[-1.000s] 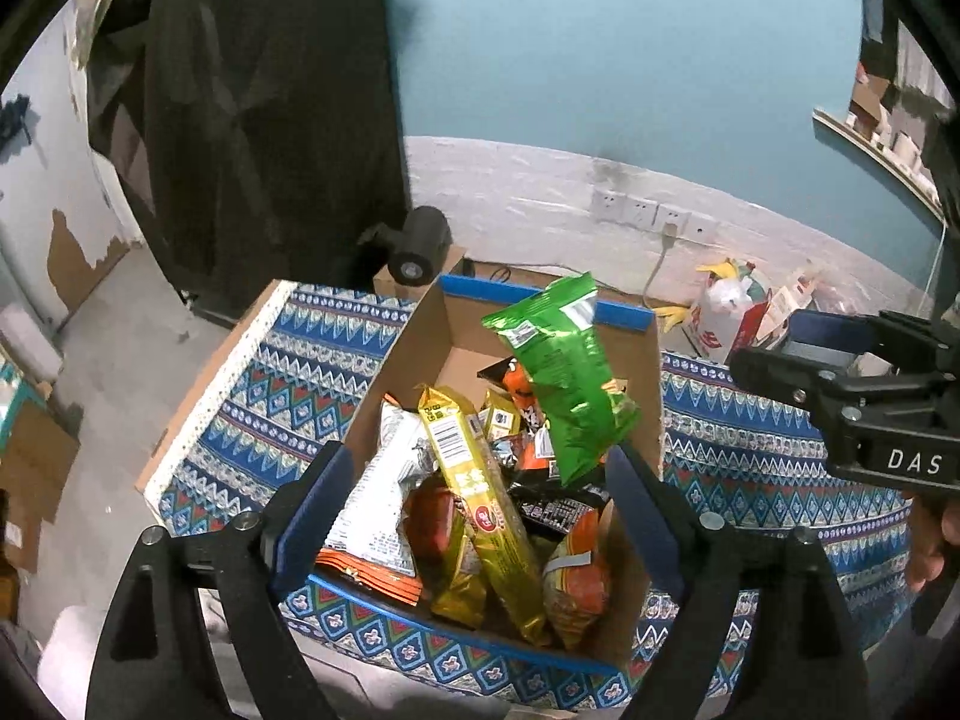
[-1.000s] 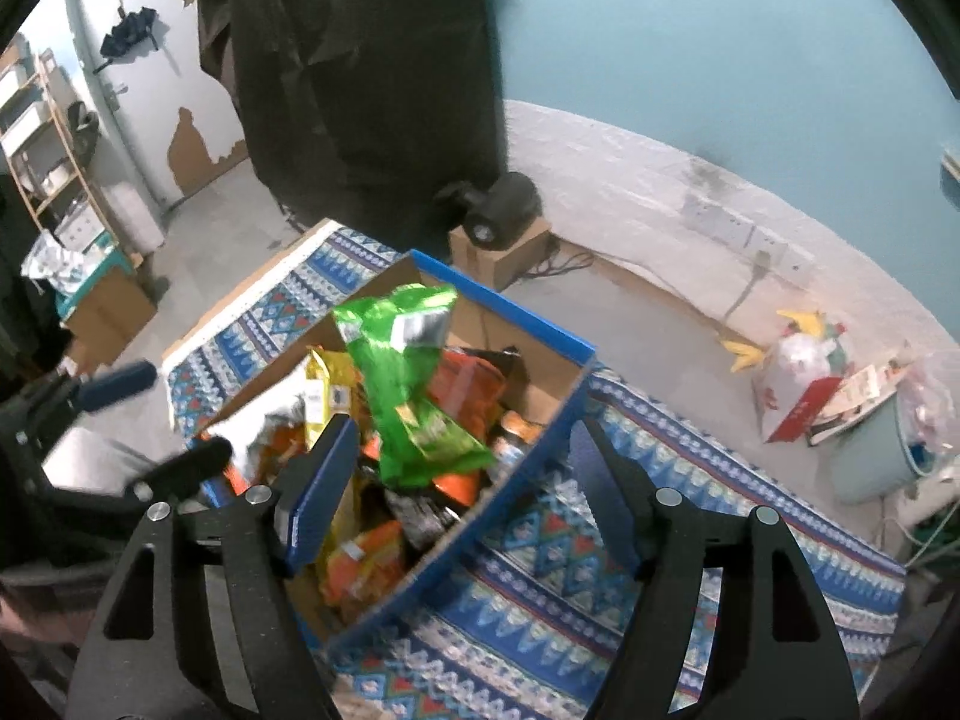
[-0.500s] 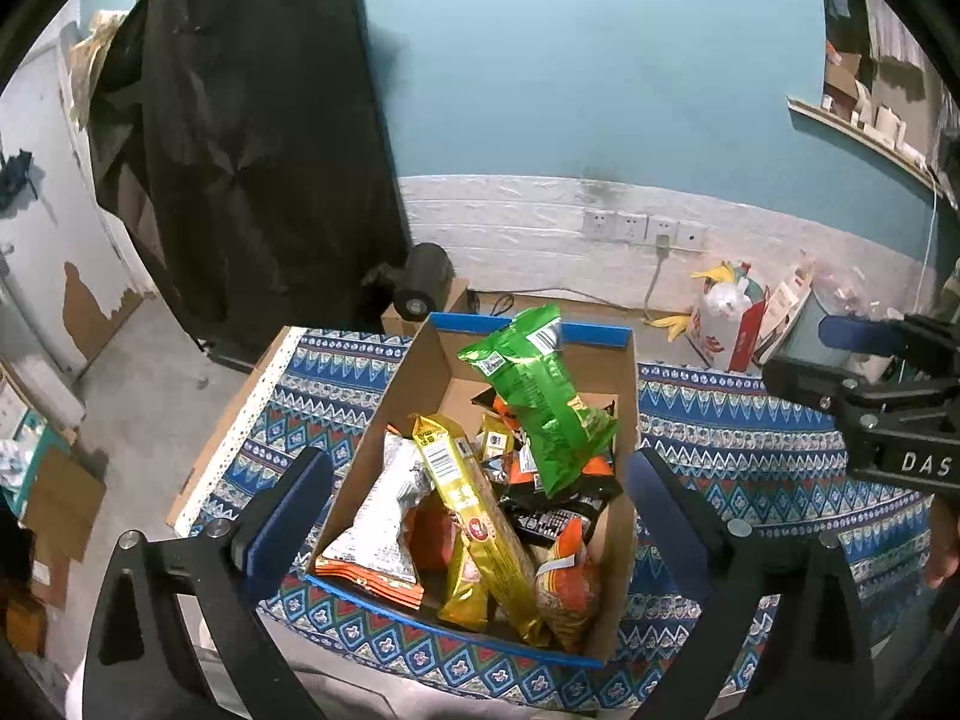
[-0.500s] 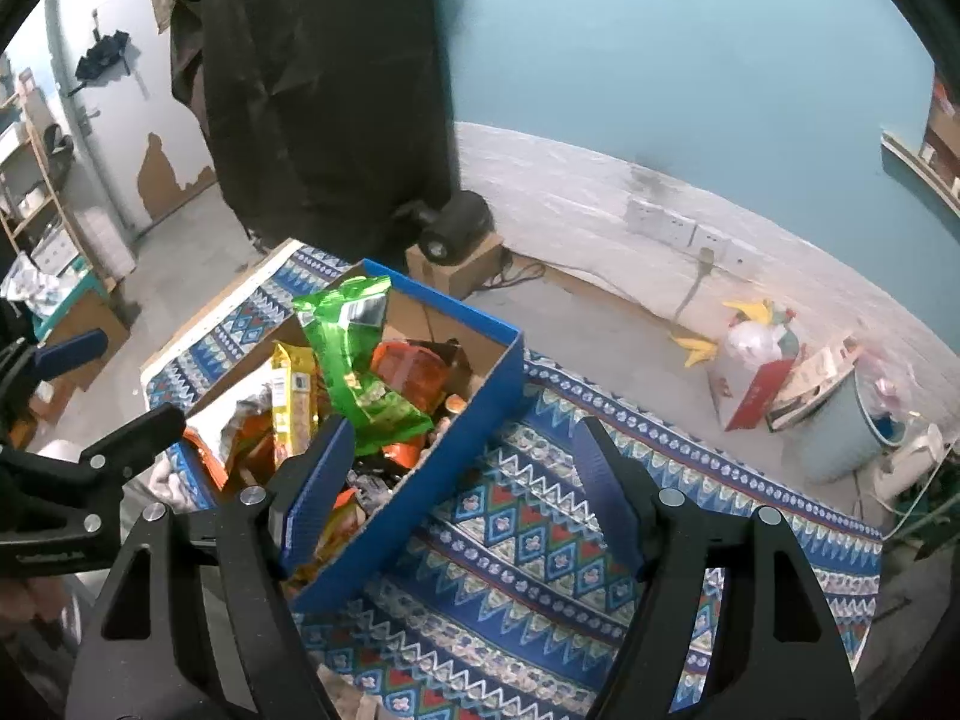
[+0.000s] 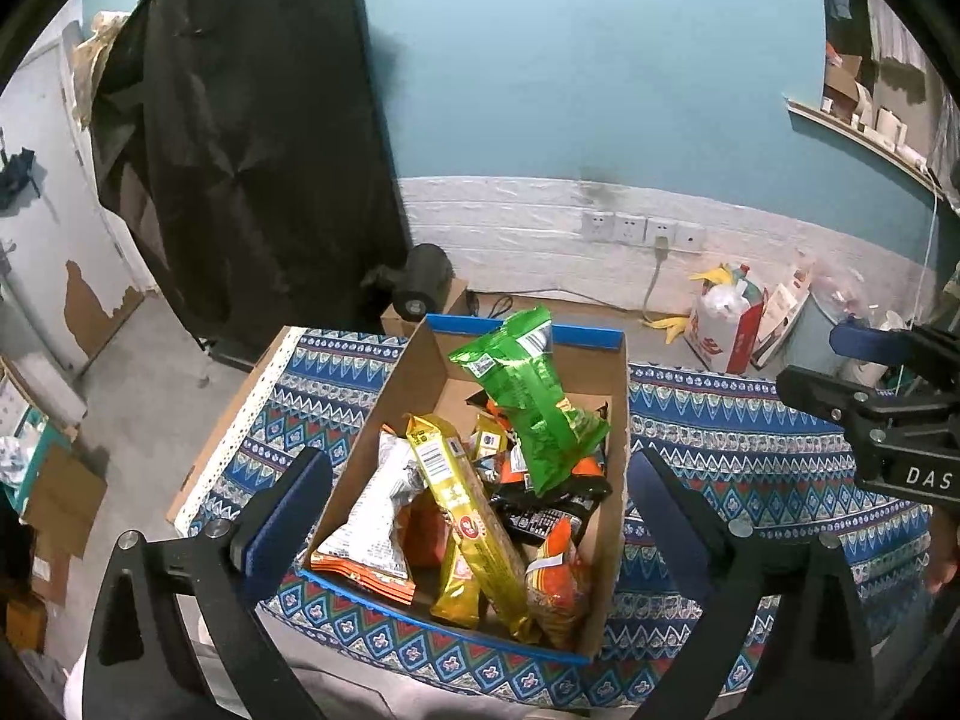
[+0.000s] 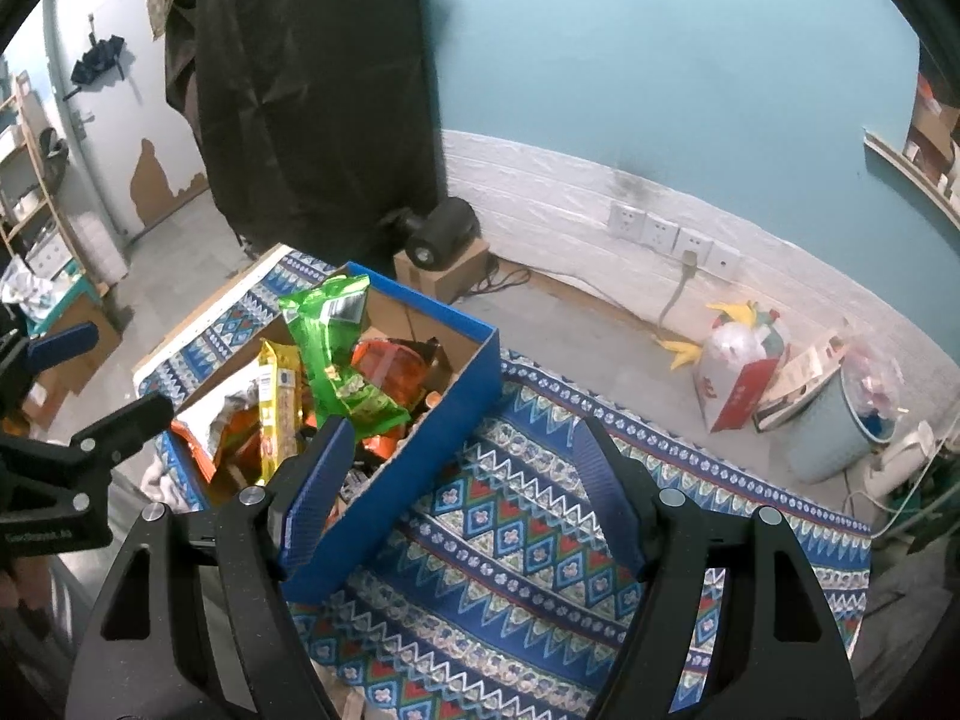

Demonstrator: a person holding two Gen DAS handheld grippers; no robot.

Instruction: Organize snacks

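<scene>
Tablecloth (image 6: 516, 516), patterned blue, lies below both claws, teal wall (image 5: 600, 90) beyond. Left gripper (image 5: 474, 510), jaws just widened, straddles the snack box (image 5: 618, 480) unheld; right gripper (image 6: 462, 492) gapes empty.

lower snack packets (image 5: 528, 525) buried under others, shelf (image 5: 864, 132) cut by edge

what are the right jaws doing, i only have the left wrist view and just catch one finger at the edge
Observer: The right gripper has its jaws open with nothing gripped; the box and the patterned cloth show between them.
Operator: what does that box look like from outside
Observer: Its outer side wall is solid blue.
Operator: anything tucked behind the green bag
Observer: Yes, a large orange packet leans right behind the green bag, on the far side of it.
</scene>
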